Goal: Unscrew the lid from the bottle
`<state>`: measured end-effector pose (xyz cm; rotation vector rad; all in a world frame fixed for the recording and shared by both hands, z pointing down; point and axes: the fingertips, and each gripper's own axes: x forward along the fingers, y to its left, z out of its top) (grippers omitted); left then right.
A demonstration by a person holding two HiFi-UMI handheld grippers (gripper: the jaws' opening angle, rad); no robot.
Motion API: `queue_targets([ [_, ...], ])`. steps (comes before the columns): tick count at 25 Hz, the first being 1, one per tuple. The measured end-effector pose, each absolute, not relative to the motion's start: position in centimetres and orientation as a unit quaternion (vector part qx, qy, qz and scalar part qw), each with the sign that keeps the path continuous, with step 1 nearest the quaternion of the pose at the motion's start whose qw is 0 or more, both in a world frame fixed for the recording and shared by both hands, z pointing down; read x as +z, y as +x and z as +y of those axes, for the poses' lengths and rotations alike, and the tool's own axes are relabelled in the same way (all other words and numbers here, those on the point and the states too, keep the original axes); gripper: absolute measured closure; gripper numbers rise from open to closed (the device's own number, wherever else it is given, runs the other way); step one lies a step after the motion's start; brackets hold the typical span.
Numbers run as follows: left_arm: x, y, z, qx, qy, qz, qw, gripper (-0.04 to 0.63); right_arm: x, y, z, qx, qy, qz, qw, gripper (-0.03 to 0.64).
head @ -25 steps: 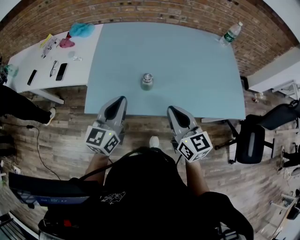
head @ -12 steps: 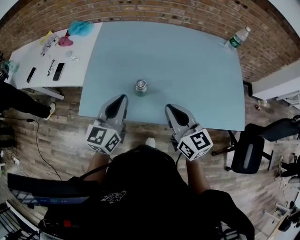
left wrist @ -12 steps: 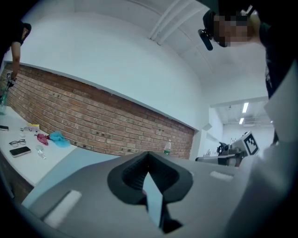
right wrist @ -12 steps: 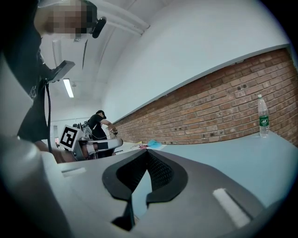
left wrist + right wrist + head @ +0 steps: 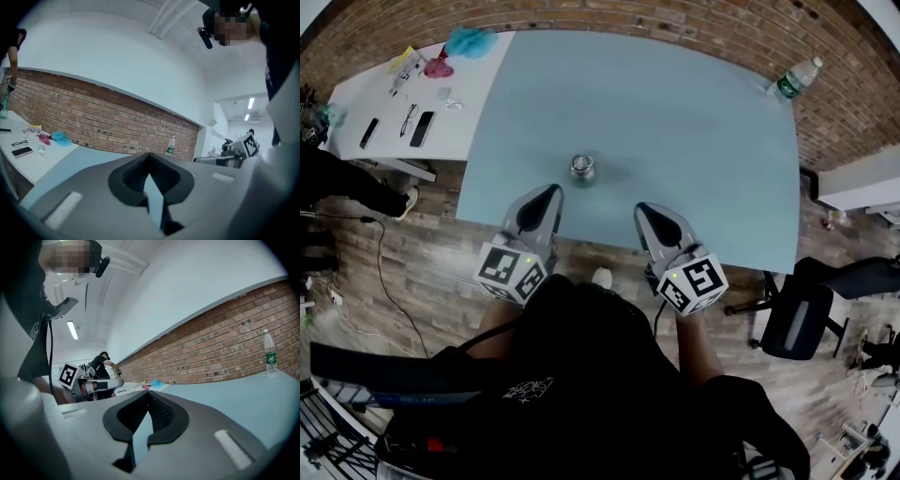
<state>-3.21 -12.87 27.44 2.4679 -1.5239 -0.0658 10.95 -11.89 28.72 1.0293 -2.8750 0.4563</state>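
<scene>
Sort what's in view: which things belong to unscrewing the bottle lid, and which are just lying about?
For the job: small metal bottle, capped, on the blue table; left gripper and right gripper, both shut and empty.
Lying about: plastic water bottle at the table's far corner; phone, glasses, teal cloth on the white table.

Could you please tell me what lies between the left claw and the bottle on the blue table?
Nothing: in the head view, only bare blue table separates the shut left claw from the bottle.
</scene>
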Motion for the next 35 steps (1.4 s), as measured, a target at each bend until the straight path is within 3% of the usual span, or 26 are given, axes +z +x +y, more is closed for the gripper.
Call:
queue_targets([
  [28,28.3,-8.7,-17.2,-0.006,0.890,-0.431,0.145,0.595,29.2,3.2,-14.1,0.172,0.372,-0.910,0.058,0.615],
  [35,29.1,-8.4,-17.8,0.030,0.919,-0.373,0.124,0.595,29.6,2.9,-14.8,0.179,0.401,-0.897,0.060,0.615],
])
